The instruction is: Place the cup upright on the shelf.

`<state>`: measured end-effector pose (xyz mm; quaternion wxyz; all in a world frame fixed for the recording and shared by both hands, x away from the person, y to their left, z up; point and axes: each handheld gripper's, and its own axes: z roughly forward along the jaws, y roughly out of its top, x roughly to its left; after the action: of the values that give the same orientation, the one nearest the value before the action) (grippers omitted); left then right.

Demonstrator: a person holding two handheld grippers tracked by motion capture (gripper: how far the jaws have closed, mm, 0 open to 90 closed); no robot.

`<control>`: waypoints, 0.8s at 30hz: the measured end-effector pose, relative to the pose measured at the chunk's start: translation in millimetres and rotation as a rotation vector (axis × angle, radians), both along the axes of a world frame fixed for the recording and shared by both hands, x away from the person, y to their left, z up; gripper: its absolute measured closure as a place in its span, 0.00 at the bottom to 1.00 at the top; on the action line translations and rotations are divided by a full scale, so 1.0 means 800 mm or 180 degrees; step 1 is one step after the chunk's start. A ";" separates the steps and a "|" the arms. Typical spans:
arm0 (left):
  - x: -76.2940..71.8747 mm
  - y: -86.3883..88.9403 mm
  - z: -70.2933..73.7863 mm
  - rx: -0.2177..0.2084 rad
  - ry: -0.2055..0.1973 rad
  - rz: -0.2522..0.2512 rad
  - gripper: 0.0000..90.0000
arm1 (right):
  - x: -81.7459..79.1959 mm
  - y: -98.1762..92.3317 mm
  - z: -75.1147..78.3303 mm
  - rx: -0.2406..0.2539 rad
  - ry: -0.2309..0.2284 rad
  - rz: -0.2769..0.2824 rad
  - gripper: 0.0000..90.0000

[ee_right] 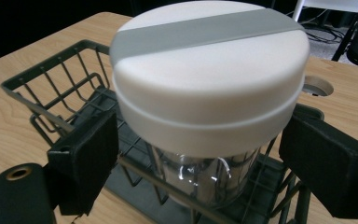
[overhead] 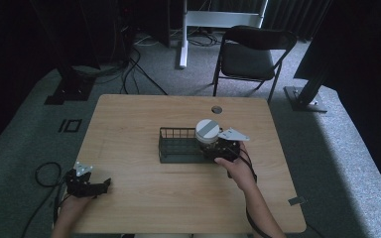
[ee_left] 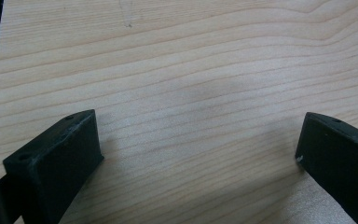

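Right claw [ee_right: 200, 172]: I've got its jaws spread wide either side of the jar [ee_right: 209, 93], not touching, so it looks let go.
Jar: upright in the wire basket's [overhead: 174, 147] right end.
Left claw [overhead: 87, 184]: wide, empty, parked at the desk [overhead: 144, 198] edge, out of the way.

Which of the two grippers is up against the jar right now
The right gripper, at the wire basket: its open jaws flank the white-lidded jar standing in it. The left gripper rests open over bare table.
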<state>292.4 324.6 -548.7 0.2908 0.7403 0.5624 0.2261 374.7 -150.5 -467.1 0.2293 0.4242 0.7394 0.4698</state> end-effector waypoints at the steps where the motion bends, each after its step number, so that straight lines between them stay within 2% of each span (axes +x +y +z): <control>1: 0.000 0.000 0.000 0.0000 0.0000 0.0001 0.00 | -0.003 -0.002 0.000 -0.0007 -0.0010 0.0007 0.13; 24: 0.000 0.000 0.000 0.0000 0.0000 0.0000 0.00 | -0.030 -0.042 -0.005 0.0002 -0.0079 -0.0093 0.13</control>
<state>292.4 324.6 -548.7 0.2907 0.7403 0.5624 0.2261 350.4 -184.2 -470.9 0.2452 0.4291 0.7301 0.4719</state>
